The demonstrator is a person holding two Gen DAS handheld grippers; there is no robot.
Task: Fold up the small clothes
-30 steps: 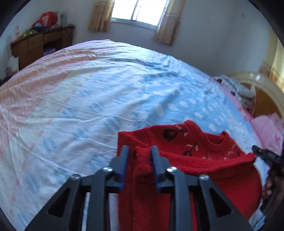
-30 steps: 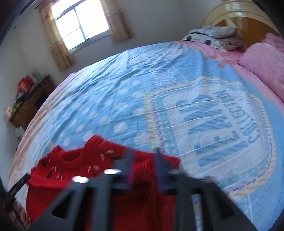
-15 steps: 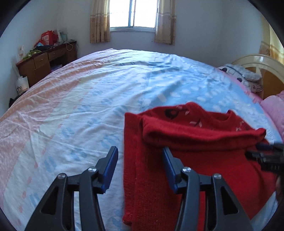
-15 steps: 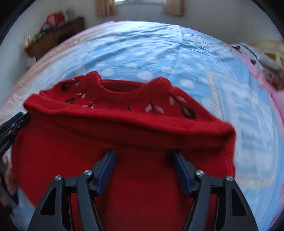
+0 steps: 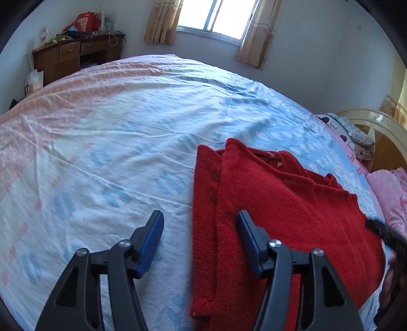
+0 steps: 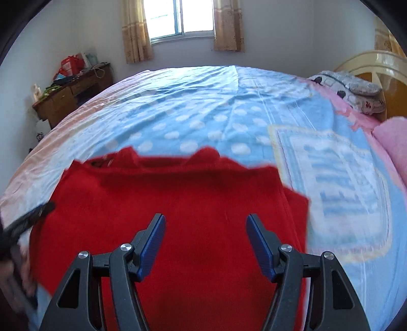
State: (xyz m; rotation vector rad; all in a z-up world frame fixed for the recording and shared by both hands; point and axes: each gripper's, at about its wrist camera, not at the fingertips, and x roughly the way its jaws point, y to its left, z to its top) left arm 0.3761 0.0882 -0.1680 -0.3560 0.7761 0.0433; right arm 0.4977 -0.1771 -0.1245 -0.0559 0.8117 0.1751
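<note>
We saw the left hand-held gripper (image 5: pixel 199 240) with its blue pads apart — they had just been opening — and nothing clamped between them; the left edge of the red sweater (image 5: pixel 279 208) lay in the gap below, with the right pad over the knit and the left pad over bare sheet. The right hand-held gripper (image 6: pixel 205 244) also stood with its jaws apart, holding nothing, poised above the middle of the sweater. In the left wrist view its dark tip showed at about four o'clock, at the garment's right edge.

The sweater lay folded on the bed (image 5: pixel 114 142), its collar toward twelve o'clock and a narrower folded layer along its left side. The bed wore a blue, white and pink printed sheet. Out at two o'clock a patterned pillow (image 6: pixel 351 89) rested by the cream headboard (image 6: pixel 368 61). At ten o'clock stood a cluttered wooden desk (image 5: pixel 73 56), and at twelve a curtained window (image 6: pixel 178 17).
</note>
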